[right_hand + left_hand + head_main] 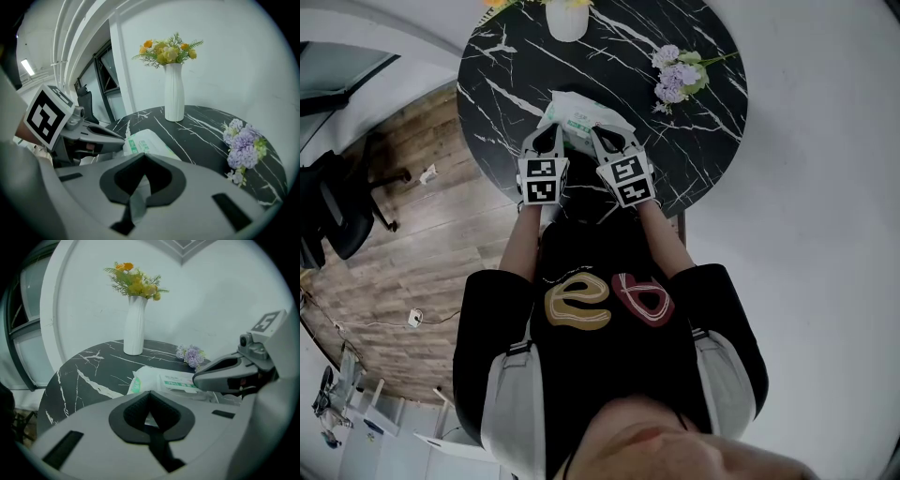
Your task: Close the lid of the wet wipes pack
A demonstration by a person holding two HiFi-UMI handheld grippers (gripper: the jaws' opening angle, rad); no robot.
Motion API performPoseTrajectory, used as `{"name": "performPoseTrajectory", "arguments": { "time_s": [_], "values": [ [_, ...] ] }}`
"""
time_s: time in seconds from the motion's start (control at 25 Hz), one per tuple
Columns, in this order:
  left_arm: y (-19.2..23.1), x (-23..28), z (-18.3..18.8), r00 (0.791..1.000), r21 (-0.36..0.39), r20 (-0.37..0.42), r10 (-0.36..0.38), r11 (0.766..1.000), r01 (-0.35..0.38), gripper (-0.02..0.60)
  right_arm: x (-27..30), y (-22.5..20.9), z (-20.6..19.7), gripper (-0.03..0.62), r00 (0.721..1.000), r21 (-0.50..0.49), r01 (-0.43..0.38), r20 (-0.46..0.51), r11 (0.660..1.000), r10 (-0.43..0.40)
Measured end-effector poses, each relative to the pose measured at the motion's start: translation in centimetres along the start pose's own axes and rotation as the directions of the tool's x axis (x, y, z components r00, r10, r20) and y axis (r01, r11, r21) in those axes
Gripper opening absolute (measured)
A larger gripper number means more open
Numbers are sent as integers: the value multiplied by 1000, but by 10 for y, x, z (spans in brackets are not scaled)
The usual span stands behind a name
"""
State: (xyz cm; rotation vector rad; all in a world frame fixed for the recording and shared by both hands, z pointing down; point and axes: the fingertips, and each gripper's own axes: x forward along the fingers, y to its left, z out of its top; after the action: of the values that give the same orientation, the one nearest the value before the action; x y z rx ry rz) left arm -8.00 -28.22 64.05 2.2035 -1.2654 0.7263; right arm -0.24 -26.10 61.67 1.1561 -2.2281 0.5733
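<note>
The person is standing at the 6 o'clock side of a round black marble table and is holding both tools out over it. The wet wipes pack is lying flat on the tabletop, a little toward 6 o'clock from the table's centre, with its green-printed face up. Whether its lid is up or down cannot be made out in any view.

The left gripper is reaching to the pack's 7 o'clock corner, and its tips are touching the wrapper there. In the left gripper view its jaws are meeting tip to tip. The slit between them is showing dark, and only a patch of white pack is showing through the hollow behind the tips.

The right gripper is sitting at the pack's 5 o'clock corner, just beside the left one. In the right gripper view its jaws are also pressing together, and a thin pale strip is lying pinched in the slit between them. The strip appears to be part of the pack's wrapper. The two marker cubes are riding side by side above the table's 6 o'clock rim.

A white vase of yellow and orange flowers is standing at the table's 12 o'clock edge. A purple flower sprig is lying toward 2 o'clock, well apart from the pack. A black office chair is standing on the wooden floor, off toward 8 o'clock from the table.
</note>
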Motion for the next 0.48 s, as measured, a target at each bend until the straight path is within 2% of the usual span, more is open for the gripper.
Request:
{"name": "performPoseTrajectory", "arguments": {
  "time_s": [0.48],
  "values": [
    [-1,0,0,1000,1,-1,1,1000,-1,17,3,2,-6,11,1000,-19,-8,-30,1000,8]
  ]
}}
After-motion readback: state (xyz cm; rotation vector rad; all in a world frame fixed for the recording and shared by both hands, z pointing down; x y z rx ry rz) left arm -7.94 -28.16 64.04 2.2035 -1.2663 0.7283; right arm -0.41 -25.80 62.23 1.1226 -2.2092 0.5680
